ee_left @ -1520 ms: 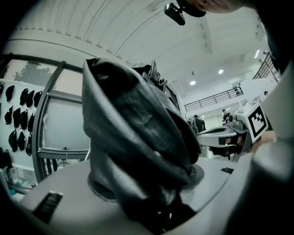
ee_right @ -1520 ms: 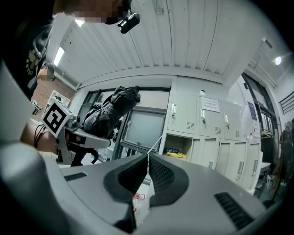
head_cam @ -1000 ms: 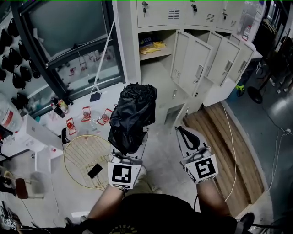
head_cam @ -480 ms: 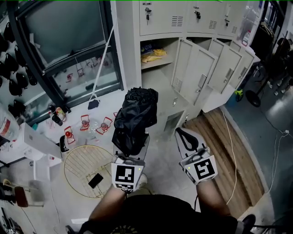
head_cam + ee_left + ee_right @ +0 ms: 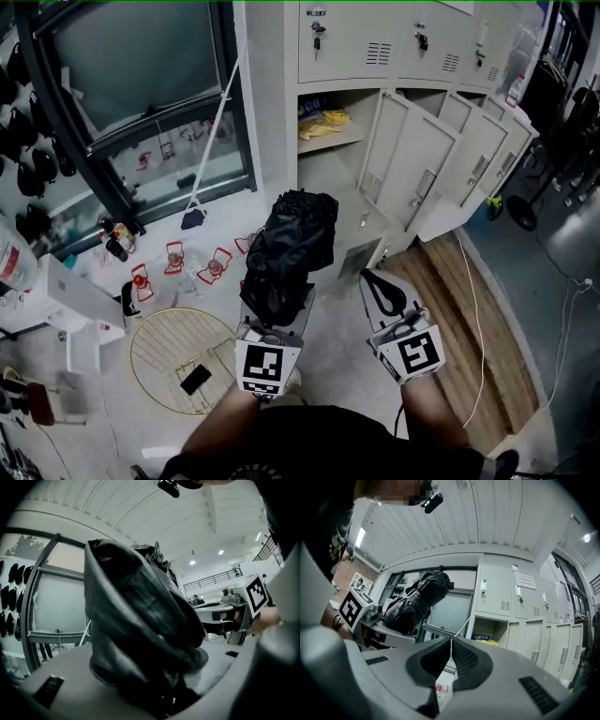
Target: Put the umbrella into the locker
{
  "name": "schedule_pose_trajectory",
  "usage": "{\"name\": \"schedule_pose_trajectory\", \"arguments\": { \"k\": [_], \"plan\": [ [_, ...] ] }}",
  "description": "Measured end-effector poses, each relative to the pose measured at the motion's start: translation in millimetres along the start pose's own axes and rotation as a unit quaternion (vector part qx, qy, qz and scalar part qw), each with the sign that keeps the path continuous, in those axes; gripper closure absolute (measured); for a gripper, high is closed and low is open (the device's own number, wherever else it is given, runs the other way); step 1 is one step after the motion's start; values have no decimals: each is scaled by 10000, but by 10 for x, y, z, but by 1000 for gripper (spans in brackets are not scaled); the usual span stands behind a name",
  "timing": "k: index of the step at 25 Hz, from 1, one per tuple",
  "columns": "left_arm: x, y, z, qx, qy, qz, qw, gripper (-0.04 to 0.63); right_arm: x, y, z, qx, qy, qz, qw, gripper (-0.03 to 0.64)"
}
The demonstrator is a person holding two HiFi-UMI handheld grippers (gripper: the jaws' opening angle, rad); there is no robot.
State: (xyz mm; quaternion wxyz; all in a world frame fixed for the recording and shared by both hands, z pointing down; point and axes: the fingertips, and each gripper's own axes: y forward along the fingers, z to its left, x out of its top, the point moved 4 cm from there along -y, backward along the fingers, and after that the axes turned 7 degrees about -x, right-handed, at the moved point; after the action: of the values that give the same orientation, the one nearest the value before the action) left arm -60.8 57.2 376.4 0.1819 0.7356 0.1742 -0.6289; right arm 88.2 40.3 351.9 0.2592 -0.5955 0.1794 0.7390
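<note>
Umbrella (image 5: 291, 246) in left claw (image 5: 273, 321) now nearer locker (image 5: 274, 112); right claw (image 5: 379, 285) closed.

The umbrella (image 5: 289, 246) apparently covers the left fingers' (image 5: 70, 667) pads.

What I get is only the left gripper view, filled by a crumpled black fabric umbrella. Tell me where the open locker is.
Observer: The grey metal locker stands open ahead of the umbrella, its door swung to the right.
Operator: Report what is inside.
Observer: Yellow snack packets lie on its upper shelf.
Operator: Give me the right gripper's state.
Observer: The right gripper is shut and empty, to the right of the umbrella.
</note>
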Motion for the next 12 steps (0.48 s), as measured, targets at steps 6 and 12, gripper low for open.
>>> {"name": "schedule_pose_trajectory", "arguments": {
  "k": [6,12],
  "plan": [
    [-99,206,111,-44,-136,94,9999,347,-126,161,-99,-26,81,116,9999,586],
    [-198,442,225,-137,-179,242,9995,347,-209,339,-243,-90,82,188,9998,586]
  ]
}}
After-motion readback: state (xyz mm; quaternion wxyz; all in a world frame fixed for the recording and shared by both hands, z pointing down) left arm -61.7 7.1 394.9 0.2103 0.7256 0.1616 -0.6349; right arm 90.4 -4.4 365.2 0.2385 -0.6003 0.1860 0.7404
